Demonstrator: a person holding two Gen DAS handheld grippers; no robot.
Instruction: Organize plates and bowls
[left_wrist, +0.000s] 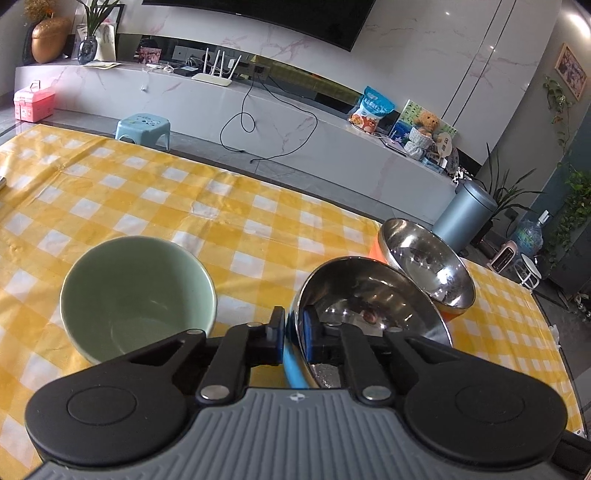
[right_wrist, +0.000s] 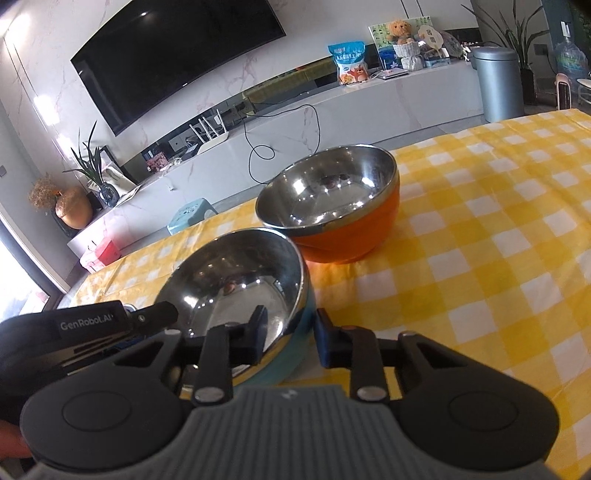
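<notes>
Left wrist view, left to right: green bowl (left_wrist: 137, 295) at lower left on the checked counter (left_wrist: 155, 192), empty. At centre, my left gripper (left_wrist: 293, 334) has its fingers clenched on the near rim of the blue bowl (left_wrist: 369, 295), one inside, one outside. Orange bowl (left_wrist: 428, 262) touches it at right. Right wrist view: my right gripper (right_wrist: 290, 334) straddles the same bowl's rim at lower centre, fingers grasping its wall.

Black fingers (left_wrist: 275, 325) (blue pads), ribbed grey body.
</notes>
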